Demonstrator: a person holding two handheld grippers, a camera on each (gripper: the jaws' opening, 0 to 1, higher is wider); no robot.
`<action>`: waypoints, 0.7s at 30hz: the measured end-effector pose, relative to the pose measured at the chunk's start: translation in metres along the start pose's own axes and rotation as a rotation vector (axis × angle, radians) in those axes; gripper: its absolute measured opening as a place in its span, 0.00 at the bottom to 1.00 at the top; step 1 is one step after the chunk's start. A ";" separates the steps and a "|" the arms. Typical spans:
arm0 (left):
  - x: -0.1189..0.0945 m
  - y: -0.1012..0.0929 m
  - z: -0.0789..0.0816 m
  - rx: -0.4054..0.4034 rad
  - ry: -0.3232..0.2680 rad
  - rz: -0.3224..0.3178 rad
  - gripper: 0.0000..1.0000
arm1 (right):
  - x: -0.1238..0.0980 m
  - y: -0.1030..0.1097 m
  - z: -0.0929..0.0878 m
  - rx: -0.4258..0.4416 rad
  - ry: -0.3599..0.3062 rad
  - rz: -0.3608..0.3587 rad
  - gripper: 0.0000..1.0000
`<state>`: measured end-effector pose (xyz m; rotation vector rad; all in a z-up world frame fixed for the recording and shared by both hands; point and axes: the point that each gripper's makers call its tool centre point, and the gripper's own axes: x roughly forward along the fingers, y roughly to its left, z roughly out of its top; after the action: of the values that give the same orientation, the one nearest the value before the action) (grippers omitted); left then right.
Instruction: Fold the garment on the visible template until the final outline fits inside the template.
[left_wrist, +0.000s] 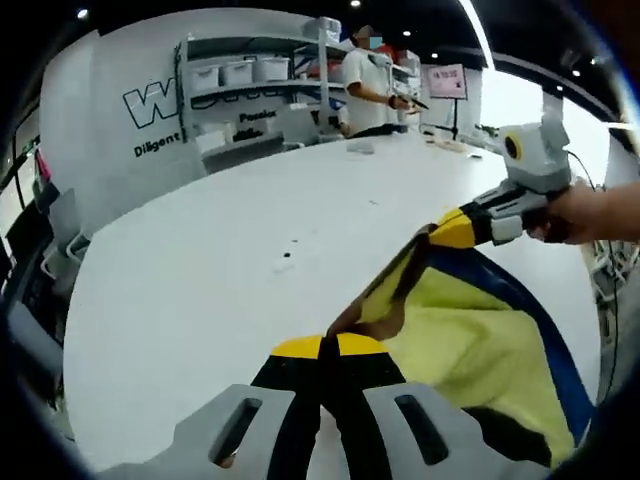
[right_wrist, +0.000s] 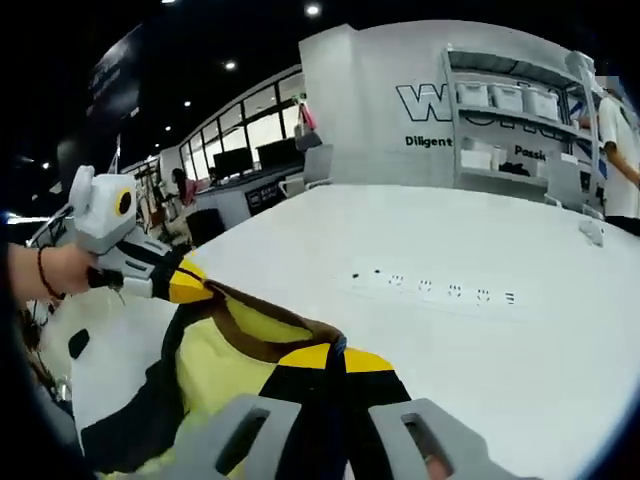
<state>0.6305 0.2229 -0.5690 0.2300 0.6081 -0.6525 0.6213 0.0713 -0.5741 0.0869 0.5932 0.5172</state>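
Yellow garment (left_wrist: 470, 350) between raised, clamped grippers

In the left gripper view, the left gripper (left_wrist: 327, 350) rose from the bottom with its yellow-tipped fingers (left_wrist: 296, 347) pressed together on a pinch of the garment (left_wrist: 455, 345), while the right gripper (left_wrist: 452, 229) came in from the right, held by a hand (left_wrist: 585, 213), its fingers likewise closed on the cloth's edge. In the right gripper view, the right gripper (right_wrist: 335, 357) stood closed on the garment at the bottom, and the left gripper (right_wrist: 186, 283) reached in from the left, gripped by a hand (right_wrist: 45, 272) with a dark band at the wrist
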 end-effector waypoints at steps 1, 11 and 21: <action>0.004 -0.001 0.000 0.002 0.004 0.002 0.00 | 0.004 0.001 0.000 0.027 -0.002 0.005 0.00; 0.013 -0.007 -0.012 0.012 0.070 0.005 0.00 | 0.010 -0.012 -0.021 0.047 0.046 -0.008 0.00; 0.010 0.003 -0.020 -0.076 0.015 0.039 0.20 | 0.004 -0.013 -0.016 -0.105 0.035 -0.028 0.16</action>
<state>0.6298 0.2279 -0.5911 0.1760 0.6405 -0.5898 0.6208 0.0610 -0.5924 -0.0298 0.5997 0.5227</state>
